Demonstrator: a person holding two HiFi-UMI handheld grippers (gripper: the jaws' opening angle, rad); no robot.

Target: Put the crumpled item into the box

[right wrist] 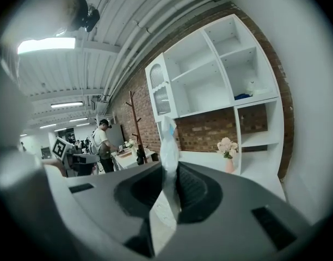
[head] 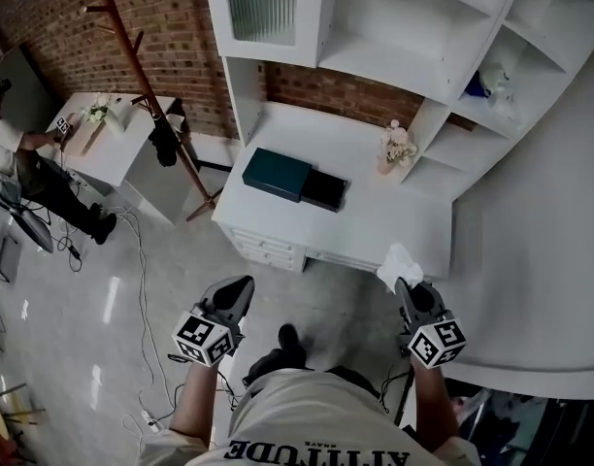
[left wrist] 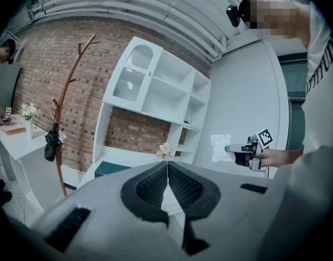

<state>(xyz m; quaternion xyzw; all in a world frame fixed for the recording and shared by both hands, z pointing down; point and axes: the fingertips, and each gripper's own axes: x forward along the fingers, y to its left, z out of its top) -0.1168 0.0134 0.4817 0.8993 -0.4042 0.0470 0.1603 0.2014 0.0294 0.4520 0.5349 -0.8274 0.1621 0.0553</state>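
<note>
The right claw (head: 404, 284) is clamped on the crumpled white papery item (head: 399, 263), held at the front edge of the white surface (head: 365, 226). It is well apart from the dark teal rectangular box (head: 278, 174) lying there. The left claw (head: 241, 289) is pressed together, empty.

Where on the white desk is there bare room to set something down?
Free: the desk stretch from the dark box to the flower vase and forward to the front edge; also the strip behind the box, along the brick wall. Crowded: the vase's corner under the shelves.
</note>
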